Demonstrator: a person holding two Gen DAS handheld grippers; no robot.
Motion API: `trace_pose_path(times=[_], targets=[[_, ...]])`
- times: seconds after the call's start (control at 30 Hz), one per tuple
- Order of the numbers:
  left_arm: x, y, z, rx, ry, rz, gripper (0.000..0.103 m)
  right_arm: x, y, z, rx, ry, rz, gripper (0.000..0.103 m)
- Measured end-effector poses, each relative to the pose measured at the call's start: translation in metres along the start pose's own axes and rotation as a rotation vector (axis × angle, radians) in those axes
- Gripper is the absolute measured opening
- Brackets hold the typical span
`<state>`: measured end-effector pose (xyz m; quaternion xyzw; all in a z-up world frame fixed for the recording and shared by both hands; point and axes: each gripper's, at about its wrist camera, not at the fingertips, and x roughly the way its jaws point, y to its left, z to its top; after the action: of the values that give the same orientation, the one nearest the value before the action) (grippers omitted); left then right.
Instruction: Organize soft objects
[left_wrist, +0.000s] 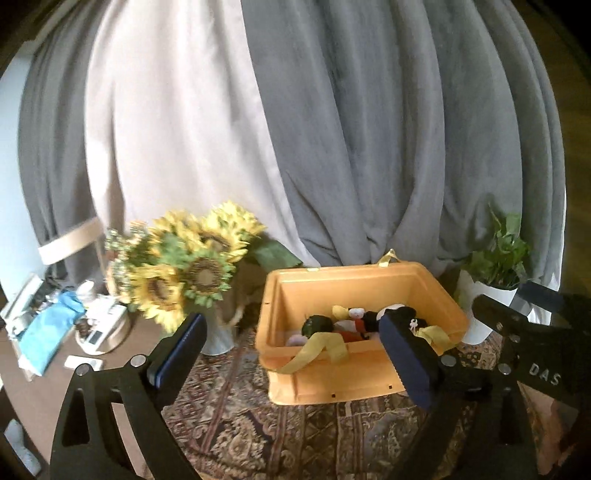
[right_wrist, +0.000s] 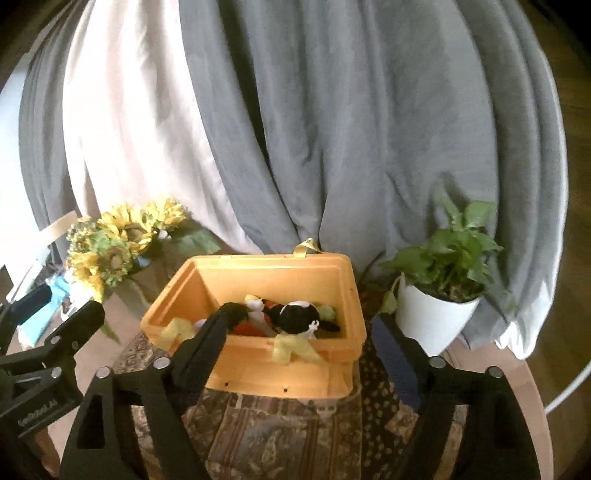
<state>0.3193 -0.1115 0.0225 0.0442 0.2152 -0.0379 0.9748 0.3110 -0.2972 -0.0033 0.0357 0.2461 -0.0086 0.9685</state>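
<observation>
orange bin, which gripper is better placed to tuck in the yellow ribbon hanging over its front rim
Right, probably. The right gripper is open and faces the orange bin squarely, the yellow ribbon between its fingers. The left gripper sits off to the bin's left.

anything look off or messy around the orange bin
Mostly tidy. The soft toys lie inside the orange bin. The yellow ribbon trails over its front rim rather than sitting tucked in. Both tongs are open and hold nothing.
</observation>
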Motion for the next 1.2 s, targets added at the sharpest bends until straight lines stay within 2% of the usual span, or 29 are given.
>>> trace_pose_path(times=[0.4, 0.8, 1.2], targets=[[-0.084, 0.013, -0.029, 0.025, -0.095, 0.013, 0.103, -0.088, 0.021, -0.042, 0.029, -0.051, -0.061, 0.088], [-0.162, 0.039, -0.056, 0.043, -0.099, -0.054, 0.103, -0.176, 0.053, -0.08, 0.051, -0.091, -0.112, 0.088], [-0.215, 0.05, -0.081, 0.042, -0.08, -0.101, 0.103, -0.241, 0.065, -0.11, 0.065, -0.103, -0.154, 0.088]])
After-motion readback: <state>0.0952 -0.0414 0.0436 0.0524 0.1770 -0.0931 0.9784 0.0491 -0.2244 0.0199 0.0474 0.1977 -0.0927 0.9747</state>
